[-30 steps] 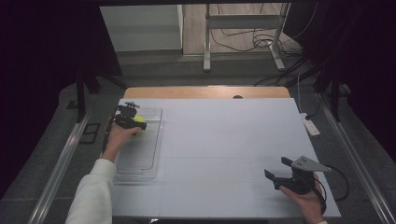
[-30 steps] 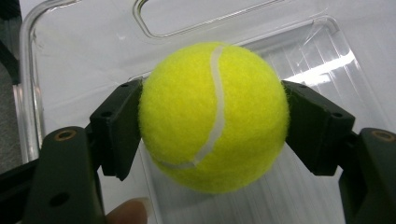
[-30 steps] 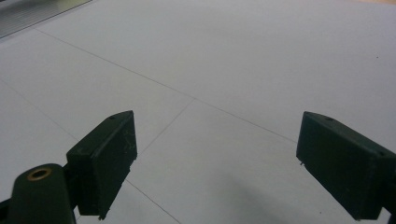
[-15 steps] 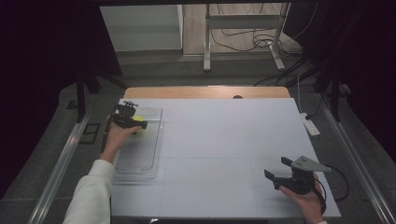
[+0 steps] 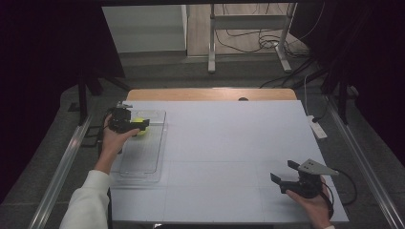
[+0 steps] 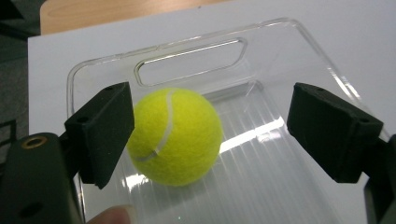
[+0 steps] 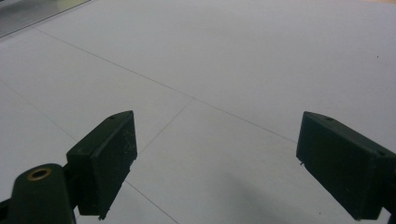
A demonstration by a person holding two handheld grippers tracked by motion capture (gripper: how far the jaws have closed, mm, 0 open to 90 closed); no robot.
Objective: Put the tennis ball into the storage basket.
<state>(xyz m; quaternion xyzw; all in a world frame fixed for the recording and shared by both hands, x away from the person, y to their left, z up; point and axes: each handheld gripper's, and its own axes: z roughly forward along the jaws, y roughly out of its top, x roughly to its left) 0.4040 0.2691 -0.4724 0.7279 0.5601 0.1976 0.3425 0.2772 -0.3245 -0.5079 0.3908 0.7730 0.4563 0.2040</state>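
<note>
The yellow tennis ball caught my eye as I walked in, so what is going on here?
A person works at a white table with a gripper in each hand. The left gripper is open around the yellow tennis ball, which sits in a clear plastic tray near the table's far left corner; one jaw is at the ball's side, the other stands apart. The right gripper is open, low over bare table at the near right.

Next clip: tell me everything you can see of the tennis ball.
The tennis ball is bright yellow-green felt with a white curved seam and looks intact. It sits in the clear plastic tray, near the end with the handle slot, at the table's far left. The left gripper is open around it; one jaw is at or against the ball's side, and the other stands clearly apart.
</note>
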